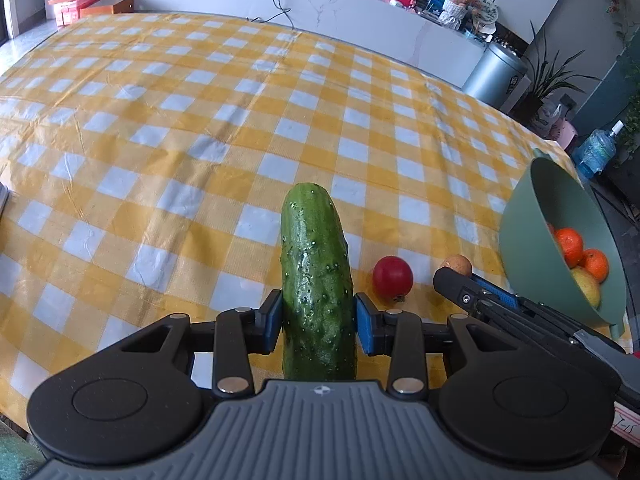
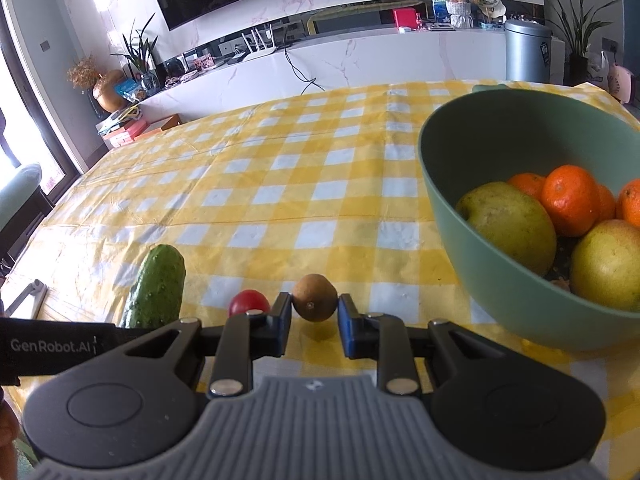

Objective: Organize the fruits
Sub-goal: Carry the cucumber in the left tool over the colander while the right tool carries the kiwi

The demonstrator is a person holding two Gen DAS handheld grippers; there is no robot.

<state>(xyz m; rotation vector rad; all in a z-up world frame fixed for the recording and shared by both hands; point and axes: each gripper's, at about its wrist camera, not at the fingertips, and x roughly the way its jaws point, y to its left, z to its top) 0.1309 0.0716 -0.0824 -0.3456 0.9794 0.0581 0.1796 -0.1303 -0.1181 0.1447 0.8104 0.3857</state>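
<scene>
In the left wrist view, my left gripper [image 1: 319, 320] is shut on a bumpy green cucumber [image 1: 314, 256], its blue pads pressing both sides. The cucumber points away over the yellow checked tablecloth [image 1: 200, 140]. In the right wrist view, my right gripper [image 2: 315, 307] is shut on a small round brown fruit [image 2: 315, 297] at its fingertips, just above the cloth. A small red tomato [image 2: 248, 302] lies on the cloth between the two grippers. A green bowl [image 2: 500, 300] to the right holds oranges [image 2: 570, 200] and yellow-green pears [image 2: 508, 224].
The table's far half is bare checked cloth [image 2: 280, 160]. Beyond it runs a white marble counter [image 2: 360, 56] with a grey bin [image 2: 526, 50] and potted plants. Part of a metal object [image 2: 28, 296] sits at the table's left edge.
</scene>
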